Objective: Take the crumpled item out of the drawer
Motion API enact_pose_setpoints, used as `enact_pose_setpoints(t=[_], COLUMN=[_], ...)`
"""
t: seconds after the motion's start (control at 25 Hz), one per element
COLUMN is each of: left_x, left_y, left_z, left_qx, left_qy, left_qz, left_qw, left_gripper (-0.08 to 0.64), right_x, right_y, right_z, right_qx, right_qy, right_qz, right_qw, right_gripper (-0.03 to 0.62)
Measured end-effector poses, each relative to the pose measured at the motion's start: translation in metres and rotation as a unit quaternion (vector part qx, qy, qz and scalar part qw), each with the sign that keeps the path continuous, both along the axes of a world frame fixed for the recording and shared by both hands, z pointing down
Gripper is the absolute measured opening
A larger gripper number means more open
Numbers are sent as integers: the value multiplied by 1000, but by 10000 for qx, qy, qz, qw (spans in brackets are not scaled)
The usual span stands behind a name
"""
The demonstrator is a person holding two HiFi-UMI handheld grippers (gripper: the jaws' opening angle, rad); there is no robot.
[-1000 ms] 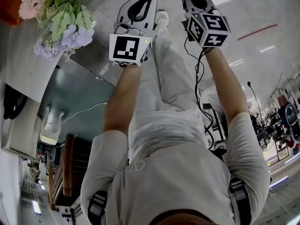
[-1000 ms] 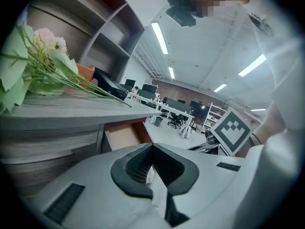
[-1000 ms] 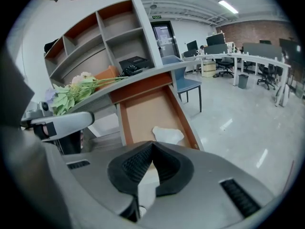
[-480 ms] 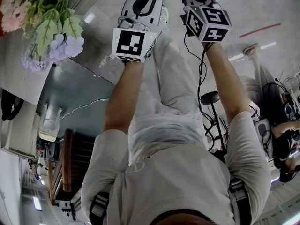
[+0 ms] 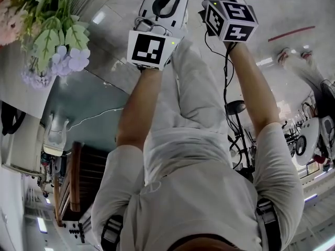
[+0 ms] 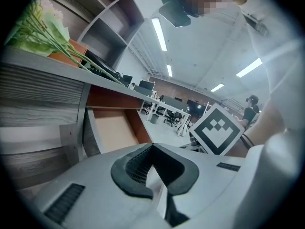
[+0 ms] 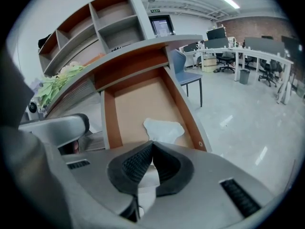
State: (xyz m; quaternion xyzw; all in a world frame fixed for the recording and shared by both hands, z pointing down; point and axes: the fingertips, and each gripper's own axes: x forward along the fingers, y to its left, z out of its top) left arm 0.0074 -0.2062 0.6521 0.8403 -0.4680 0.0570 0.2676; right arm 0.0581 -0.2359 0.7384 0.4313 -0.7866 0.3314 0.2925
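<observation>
Seen from my station: the light-brown open drawer has a matt fibreboard-like bottom and smooth red-brown laminate side walls. Inside it, the crumpled white item looks thin, matt and creased; paper or cloth, I cannot tell. The grey plastic right gripper and grey plastic left gripper have smooth matt shells. The black pads on the jaws are finely ribbed and rubber-like. The pale grey floor is glossy, mirroring the lights. The grey cabinet front shows matt, streaked wood-grain. The pale cloth shirt is soft and wrinkled.
</observation>
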Motion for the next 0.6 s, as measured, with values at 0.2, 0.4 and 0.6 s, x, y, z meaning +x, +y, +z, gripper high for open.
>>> enact_pose_setpoints(t=[0.2,0.4,0.6], left_x=[-2,0,2], left_y=[-3,-5,-7], left_z=[4,4,3], left_qx=[-27,-14,3], left_qy=[21,46,43], left_qz=[-38,-19,4], left_qw=[10000,10000,10000], left_gripper=[0,0,0], right_x=[0,-2,-2], right_y=[-3,-4,-6], right_z=[6,10,12], right_qx=[-68,-169,-194], right_qy=[79,19,41], right_qz=[-39,-155,-173], right_qw=[9999,9997,9997], right_gripper=[3,94,94])
